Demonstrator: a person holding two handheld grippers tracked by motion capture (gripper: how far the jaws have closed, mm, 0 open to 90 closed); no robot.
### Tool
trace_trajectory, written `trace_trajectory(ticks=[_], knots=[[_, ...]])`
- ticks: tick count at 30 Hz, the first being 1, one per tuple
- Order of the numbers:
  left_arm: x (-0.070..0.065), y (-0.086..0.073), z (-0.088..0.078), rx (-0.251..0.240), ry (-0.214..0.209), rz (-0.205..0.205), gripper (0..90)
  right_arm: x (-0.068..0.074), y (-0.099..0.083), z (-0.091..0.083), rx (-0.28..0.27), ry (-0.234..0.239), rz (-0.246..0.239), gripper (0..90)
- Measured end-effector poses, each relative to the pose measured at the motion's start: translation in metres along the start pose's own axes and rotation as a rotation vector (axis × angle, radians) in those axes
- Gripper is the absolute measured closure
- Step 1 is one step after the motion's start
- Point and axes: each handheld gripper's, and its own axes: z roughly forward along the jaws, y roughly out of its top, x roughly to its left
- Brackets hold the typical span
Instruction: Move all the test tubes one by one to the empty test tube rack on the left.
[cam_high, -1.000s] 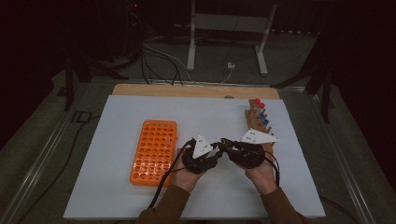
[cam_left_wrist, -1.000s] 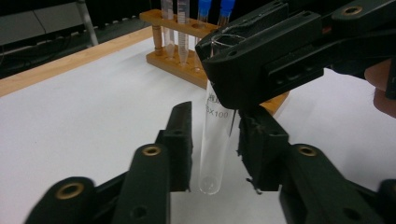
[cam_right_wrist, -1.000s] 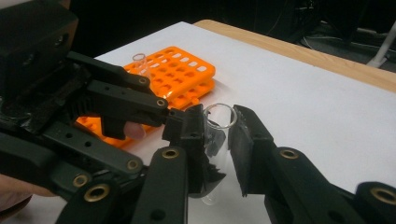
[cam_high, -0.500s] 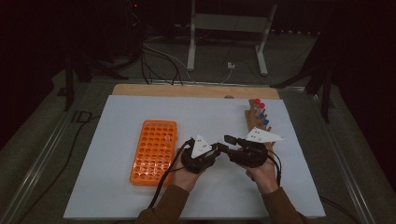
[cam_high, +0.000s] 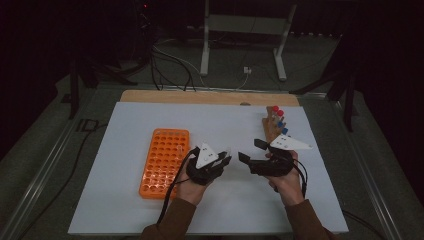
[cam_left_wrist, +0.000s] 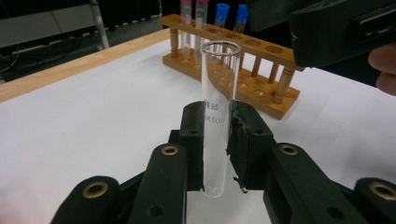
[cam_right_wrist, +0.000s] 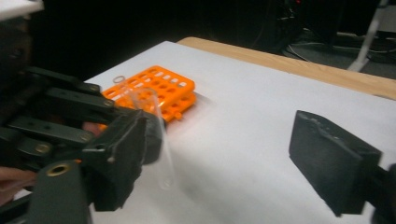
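Left gripper (cam_left_wrist: 217, 140) clamps an upright glass test tube (cam_left_wrist: 218, 93) at frame centre.
Right gripper (cam_high: 252, 151), jaws just opened wide and empty, sits right of it above the white surface (cam_high: 125, 200).

Room dim and dark beyond the white counter (cam_high: 150, 200), which takes soft overhead light. High view grainy. Right gripper view blurred; left gripper view sharp up close.

Wide-open right tongs (cam_right_wrist: 224, 163) face the left tongs (cam_right_wrist: 135, 140) clamping a glass tube (cam_right_wrist: 156, 135) before an orange rack (cam_right_wrist: 156, 91).
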Motion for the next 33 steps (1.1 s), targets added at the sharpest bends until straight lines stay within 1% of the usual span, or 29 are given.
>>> trace_trajectory(ticks=[4, 8, 15, 25, 33], knots=[[0.006, -0.003, -0.007, 0.001, 0.013, -0.011, 76.3, -0.004, -0.002, -0.001, 0.004, -0.010, 0.009, 14.8], [0.011, -0.005, -0.014, -0.004, 0.026, -0.020, 76.3, -0.009, -0.006, -0.002, 0.010, -0.026, 0.016, 10.6], [0.019, -0.011, -0.025, -0.005, 0.045, -0.034, 76.2, -0.015, -0.009, -0.005, 0.003, -0.049, 0.034, 3.3], [0.028, -0.015, -0.040, -0.006, 0.070, -0.040, 76.2, -0.020, -0.010, -0.010, -0.010, -0.082, 0.045, 1.3], [0.040, -0.023, -0.053, -0.017, 0.099, -0.071, 76.1, -0.022, -0.009, -0.014, -0.022, -0.096, 0.049, 1.3]])
